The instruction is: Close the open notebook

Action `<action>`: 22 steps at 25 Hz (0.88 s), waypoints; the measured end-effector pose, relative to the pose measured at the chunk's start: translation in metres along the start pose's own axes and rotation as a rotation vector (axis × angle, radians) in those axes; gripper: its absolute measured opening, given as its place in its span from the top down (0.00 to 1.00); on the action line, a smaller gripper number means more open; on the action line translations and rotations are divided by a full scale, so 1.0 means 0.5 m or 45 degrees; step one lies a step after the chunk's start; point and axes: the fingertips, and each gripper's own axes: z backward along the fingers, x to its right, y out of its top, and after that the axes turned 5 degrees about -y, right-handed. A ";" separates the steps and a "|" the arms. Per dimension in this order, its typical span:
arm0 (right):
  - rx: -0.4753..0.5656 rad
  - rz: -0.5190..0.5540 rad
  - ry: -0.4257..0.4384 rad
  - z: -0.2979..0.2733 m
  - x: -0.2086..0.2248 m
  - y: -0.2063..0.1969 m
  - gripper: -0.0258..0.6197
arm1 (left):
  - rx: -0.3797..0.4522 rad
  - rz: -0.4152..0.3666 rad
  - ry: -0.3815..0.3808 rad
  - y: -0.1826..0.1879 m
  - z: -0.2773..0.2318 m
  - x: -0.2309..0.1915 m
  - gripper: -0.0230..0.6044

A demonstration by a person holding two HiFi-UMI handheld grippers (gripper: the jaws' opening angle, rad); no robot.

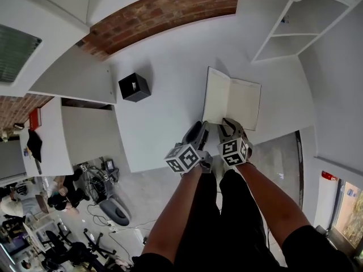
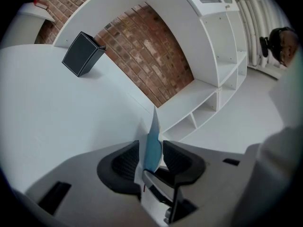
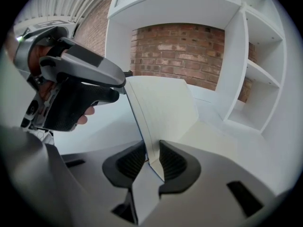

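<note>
Near the front edge of the white table [image 1: 164,78], the notebook [image 1: 232,98] sits open with its left half tilted up: left gripper [image 2: 150,156] pinches the blue cover [image 2: 152,148] to swing it over, right gripper [image 3: 151,157] nips the page edge, probably steadying the fold.

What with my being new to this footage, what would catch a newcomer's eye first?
The open notebook lies on the white table, with the left hand-held gripper and the right hand-held gripper both clamped on its near edge. In the right gripper view, its left side looks raised off the table. A black box stands apart, further left on the table.
</note>
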 end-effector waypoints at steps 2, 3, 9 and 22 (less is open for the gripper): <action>-0.007 -0.035 -0.021 0.005 0.004 -0.005 0.84 | -0.025 -0.006 0.003 -0.010 0.007 0.007 0.72; -0.010 -0.052 -0.030 0.008 0.007 -0.007 0.84 | -0.043 -0.019 0.015 -0.016 0.011 0.009 0.72; -0.022 -0.157 -0.069 0.027 0.022 -0.018 0.88 | -0.138 -0.072 0.053 -0.041 0.028 0.012 0.79; -0.017 -0.233 -0.101 0.038 0.028 -0.028 0.89 | -0.217 -0.052 0.016 -0.080 0.039 0.016 0.93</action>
